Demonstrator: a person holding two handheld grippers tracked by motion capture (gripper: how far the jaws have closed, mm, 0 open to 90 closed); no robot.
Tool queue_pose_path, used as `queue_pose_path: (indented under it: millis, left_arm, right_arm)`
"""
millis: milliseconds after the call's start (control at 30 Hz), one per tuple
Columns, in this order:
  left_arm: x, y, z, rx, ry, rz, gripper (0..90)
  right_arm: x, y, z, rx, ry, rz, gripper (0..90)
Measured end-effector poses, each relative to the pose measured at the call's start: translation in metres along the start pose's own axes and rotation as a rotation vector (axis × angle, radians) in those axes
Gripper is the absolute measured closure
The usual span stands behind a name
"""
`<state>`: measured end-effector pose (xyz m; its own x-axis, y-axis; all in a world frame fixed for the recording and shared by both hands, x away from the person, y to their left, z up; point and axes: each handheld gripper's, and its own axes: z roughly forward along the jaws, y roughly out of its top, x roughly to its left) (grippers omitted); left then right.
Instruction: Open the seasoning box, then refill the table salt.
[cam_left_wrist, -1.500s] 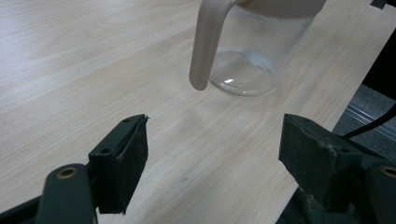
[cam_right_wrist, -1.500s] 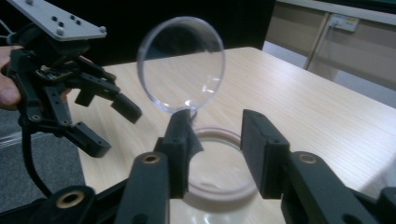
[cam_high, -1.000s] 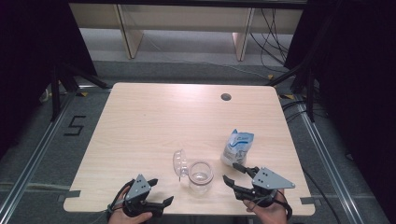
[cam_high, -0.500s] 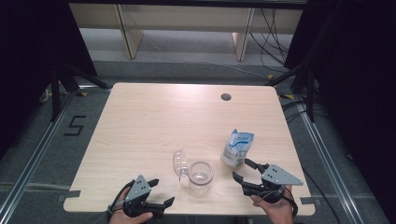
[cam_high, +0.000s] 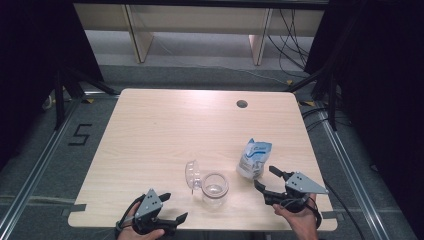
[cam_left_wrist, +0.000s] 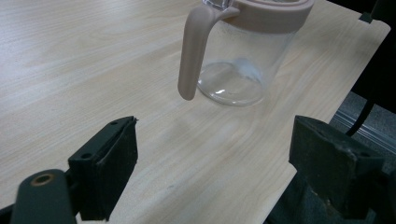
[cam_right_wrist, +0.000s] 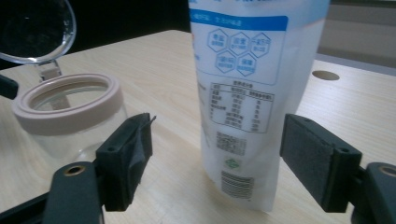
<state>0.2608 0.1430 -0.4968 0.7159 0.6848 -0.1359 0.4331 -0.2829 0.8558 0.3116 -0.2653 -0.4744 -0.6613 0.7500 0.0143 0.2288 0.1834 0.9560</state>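
Item 1: pouch, white with blue print, standing upright on the bench, lower right of the high view. In the right gripper view it rises between the two jaws but farther off, not yet touched; top appears sealed, though its upper edge is cut off there, so this is uncertain.

Item 2: jar, clear glass with a pale pink collar and handle, lower centre of the high view, just left of the pouch. Its hinged clear lid stands flipped open at the jar's upper left. Jar looks empty.

Item 3: right gripper, held in a hand at the lower right edge of the bench. Jaws spread wide, nothing between them; tips point up-frame toward the pouch base, near it but apart.

Item 4: left gripper, held at the lower left edge. Jaws wide apart, holding nothing. The jar handle hangs ahead of it in the left gripper view, well short of contact.

Status, judged: the work seems to be filling the jar from the pouch. Lid already open; pouch not grasped, not opened, nothing poured. Nearly all remains.
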Motion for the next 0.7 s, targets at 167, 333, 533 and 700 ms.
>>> queue_pose_path:
  millis: [167,333,533,700]
  left_arm:
    - [-0.003,-0.001,-0.002,-0.001,-0.001,0.0,15.2]
    - [-0.004,-0.003,-0.003,-0.005,-0.01,-0.003,15.2]
    - [-0.006,-0.003,-0.005,0.005,-0.006,0.006,15.2]
    - [-0.006,-0.004,-0.005,0.0,-0.013,-0.002,15.2]
  right_arm:
    - [-0.005,-0.003,0.003,0.026,-0.008,0.021,18.7]
    - [-0.008,-0.005,0.007,0.028,-0.019,0.022,16.5]
    - [-0.011,-0.006,0.009,0.023,-0.019,0.013,16.4]
    - [-0.013,-0.007,0.01,0.025,-0.02,0.01,15.6]
